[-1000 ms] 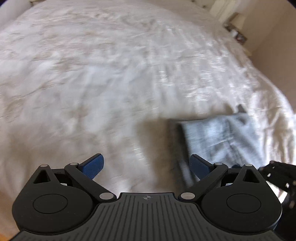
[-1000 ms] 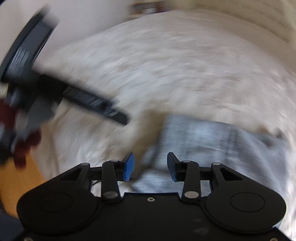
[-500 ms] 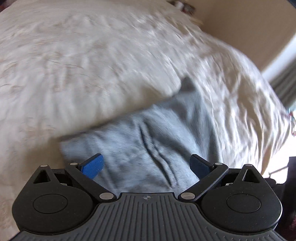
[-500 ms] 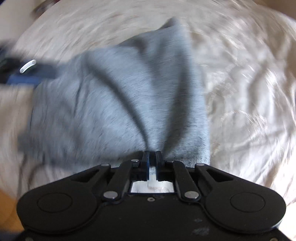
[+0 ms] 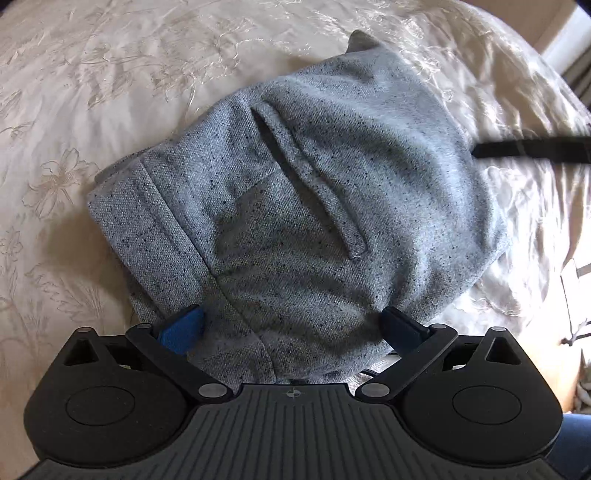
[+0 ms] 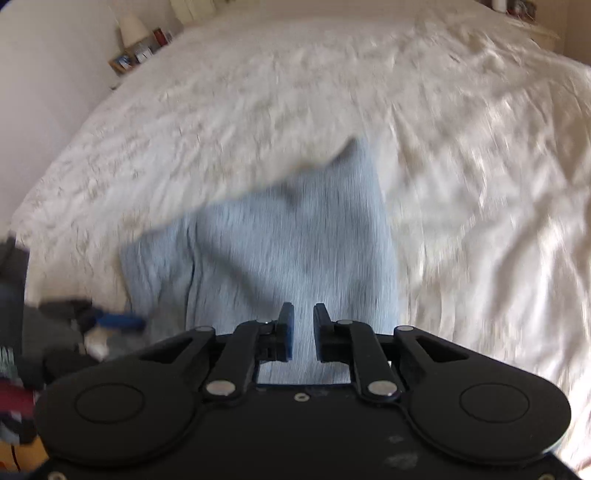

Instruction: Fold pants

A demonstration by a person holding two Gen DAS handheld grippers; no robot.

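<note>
Grey speckled pants (image 5: 314, 206) lie folded in a compact bundle on the cream bedspread (image 5: 92, 74), a slit pocket facing up. My left gripper (image 5: 291, 326) points steeply down over the bundle's near edge. It is open wide, and its blue pads (image 5: 181, 328) straddle the cloth without pressing it. In the blurred right wrist view the pants (image 6: 277, 251) stretch away from my right gripper (image 6: 303, 325). Its jaws are opening, with a narrow gap and grey cloth showing between the pads. A black bar of the right gripper (image 5: 532, 149) crosses the left view's right side.
The embroidered bedspread (image 6: 461, 166) spreads wide on all sides of the pants. A bedside shelf with a lamp (image 6: 133, 27) stands against the wall at the far left. The left gripper's blue fingertip (image 6: 118, 321) shows blurred at the right view's left edge.
The left gripper travelled from bare bedspread to right over the pants, still open. The right gripper closed on the cloth half a second ago, and a gap now shows between its pads.
</note>
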